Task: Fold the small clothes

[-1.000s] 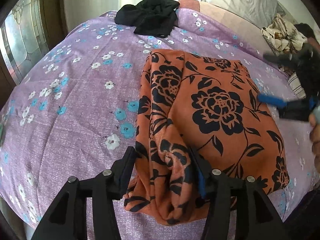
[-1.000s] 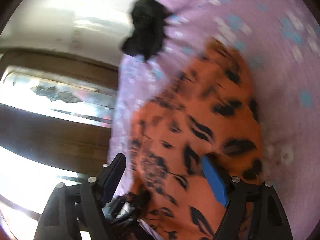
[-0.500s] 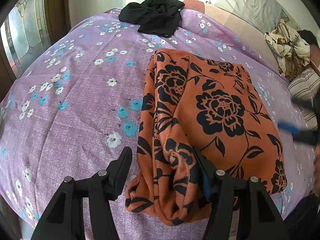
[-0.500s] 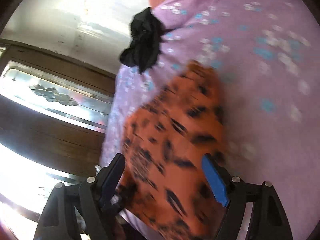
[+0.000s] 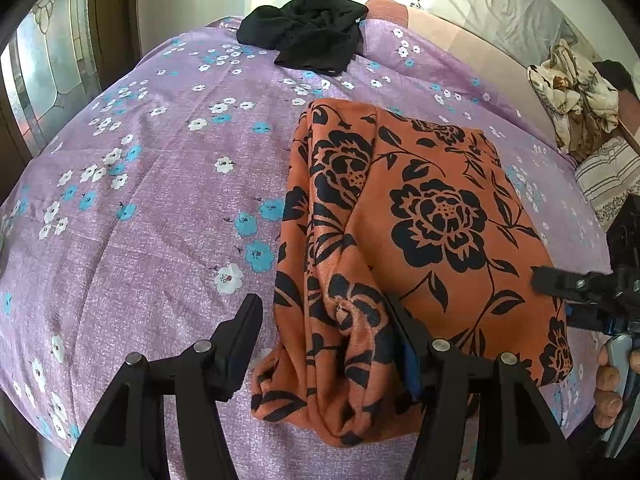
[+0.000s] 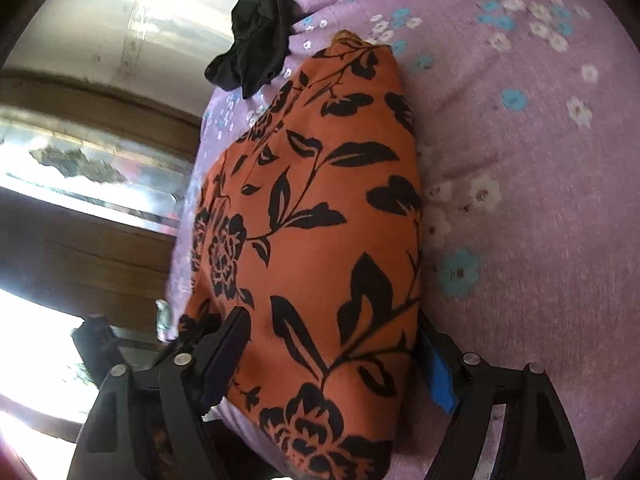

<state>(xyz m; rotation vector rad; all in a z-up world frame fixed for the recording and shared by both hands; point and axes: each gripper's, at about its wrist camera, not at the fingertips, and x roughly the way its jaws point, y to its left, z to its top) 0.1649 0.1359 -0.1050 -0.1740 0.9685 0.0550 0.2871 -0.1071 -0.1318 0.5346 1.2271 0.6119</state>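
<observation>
An orange cloth with black flowers (image 5: 432,216) lies folded on the purple flowered bedspread (image 5: 140,220). My left gripper (image 5: 326,328) is open over the cloth's bunched near end. Its right finger touches the fabric and its left finger stands a little clear of it. At the cloth's right edge is my right gripper (image 5: 560,300), held by a person's hand (image 5: 608,380). In the right wrist view the cloth's (image 6: 320,220) end fills the space between the right gripper's (image 6: 332,328) jaws, which are closing on it.
A crumpled black garment (image 5: 308,36) lies at the far end of the bed, also in the right wrist view (image 6: 260,48). A patterned bundle (image 5: 576,92) and a striped pillow (image 5: 608,176) sit at the right. A glass-panelled door (image 5: 40,80) stands left of the bed.
My right gripper came down onto the cloth's right end, which now sits between its narrowing jaws. My left gripper stayed put, and its left finger now stands just off the fabric.
</observation>
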